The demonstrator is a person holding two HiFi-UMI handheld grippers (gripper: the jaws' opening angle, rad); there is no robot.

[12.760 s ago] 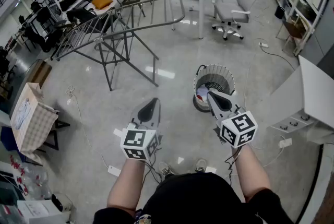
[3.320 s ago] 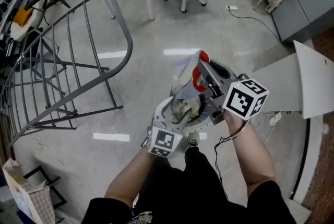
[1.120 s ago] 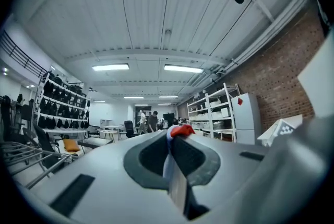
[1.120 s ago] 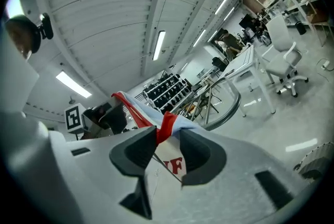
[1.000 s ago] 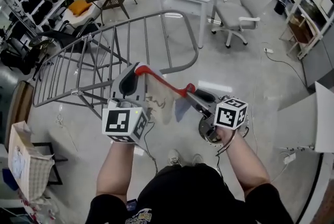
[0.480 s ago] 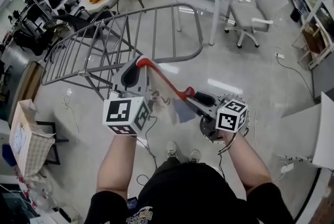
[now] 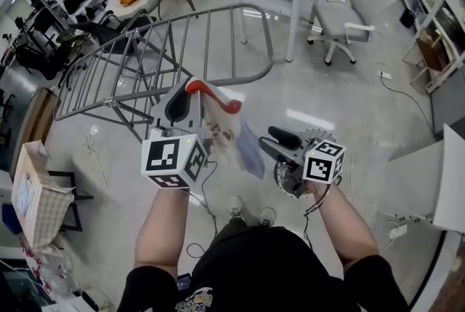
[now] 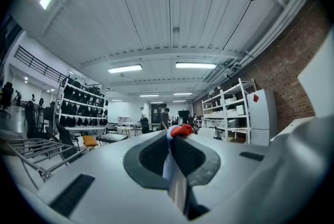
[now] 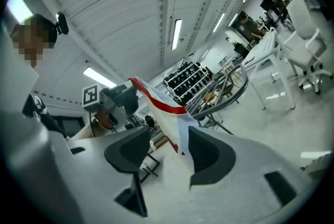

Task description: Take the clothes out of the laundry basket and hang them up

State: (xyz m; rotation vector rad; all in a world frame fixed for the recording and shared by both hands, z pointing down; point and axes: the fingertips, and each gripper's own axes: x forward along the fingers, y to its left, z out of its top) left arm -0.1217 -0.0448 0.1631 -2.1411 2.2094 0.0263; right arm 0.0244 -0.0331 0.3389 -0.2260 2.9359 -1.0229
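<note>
The left hand-held gripper (image 7: 187, 94) (image 8: 171, 140) is clamping a white and pale blue garment (image 7: 225, 125) (image 8: 175, 173) by its red-trimmed edge. In the left gripper view its jaws are standing together on the cloth, with the red trim poking out just past the fingertips and a thin strip of fabric running back between the pads. From that grip the garment is hanging down and spreading toward the right hand-held gripper (image 7: 267, 137) (image 9: 169, 139), and its lower corner is dangling just beside that gripper's jaw tips.

The right hand-held gripper's jaws have just been opening and are now standing wide apart. In the right gripper view the garment (image 9: 167, 118) is hanging across the gap in front of them, close to the jaw on the picture's right, but neither pad is pressing on it. Whether the cloth is brushing that jaw cannot be told.

The metal drying rack (image 7: 271, 47) is standing on the floor beyond the left hand-held gripper, apart from the garment. The round wire laundry basket (image 7: 285, 176) is sitting on the floor right beneath the right hand-held gripper, partly hidden by it.
</note>
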